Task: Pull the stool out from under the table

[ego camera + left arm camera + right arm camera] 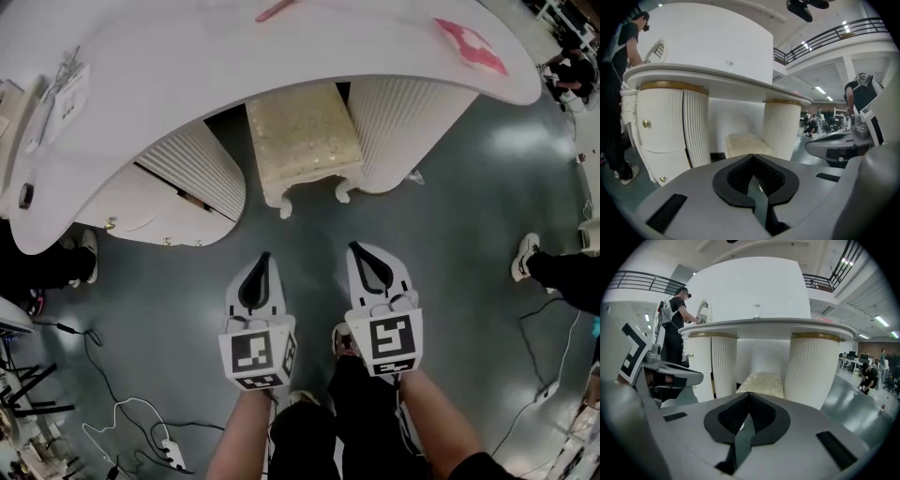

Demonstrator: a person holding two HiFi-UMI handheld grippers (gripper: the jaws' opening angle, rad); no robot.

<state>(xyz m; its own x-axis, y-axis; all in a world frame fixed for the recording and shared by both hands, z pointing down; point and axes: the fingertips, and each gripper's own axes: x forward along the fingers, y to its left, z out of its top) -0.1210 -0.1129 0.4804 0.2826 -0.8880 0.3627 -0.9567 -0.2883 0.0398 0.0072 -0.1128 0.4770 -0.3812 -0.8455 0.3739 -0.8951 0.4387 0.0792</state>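
Stool in place beneath the curved white table: its cream, speckled seat sits between the table's two fluted pedestals, the left pedestal and the right pedestal, with its two curled white front legs standing out on the dark, glossy floor. You hold both tools side by side over that floor, pointed at the stool and clear of it. Your left gripper has its jaws pressed together with nothing between them, and your right gripper is the same, jaws together and empty. Both gripper views look straight past the black pads to the stool's seat, framed by the ribbed columns, with neither tool touching it. Your forearms and black trousers fill the lower edge of the head view. A pink item lies on the tabletop at the far right, cables trail across the floor at lower left, and a bystander's white shoe enters from the right. Another person in dark clothes stands at the table's left end.
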